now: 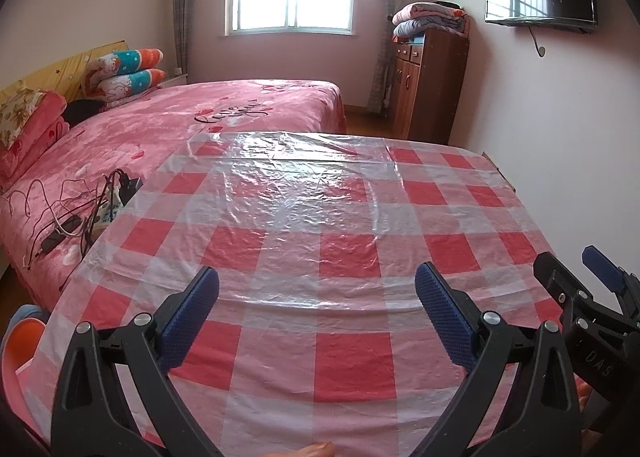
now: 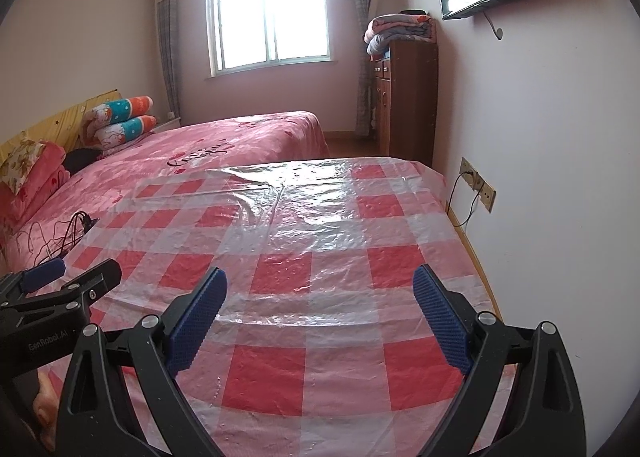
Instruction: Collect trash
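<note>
Left gripper (image 1: 316,289): black triangular-cutout arms, silver screws, blue knurled finger pads (image 1: 192,321); right gripper (image 2: 320,289) is built alike; white "GenRobot.AI" lettering marks one body, "DAS" the other.

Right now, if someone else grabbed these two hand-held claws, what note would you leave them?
Left gripper: open, empty, above the red-and-white checked plastic tablecloth.
Right gripper: open, empty, over the same cloth.
Trash: none visible on the table in either view; no bin in sight.
Done: nothing collected that the views show.
Left: find the trash; the tangled black cables on the pink bed are not obviously trash.
</note>
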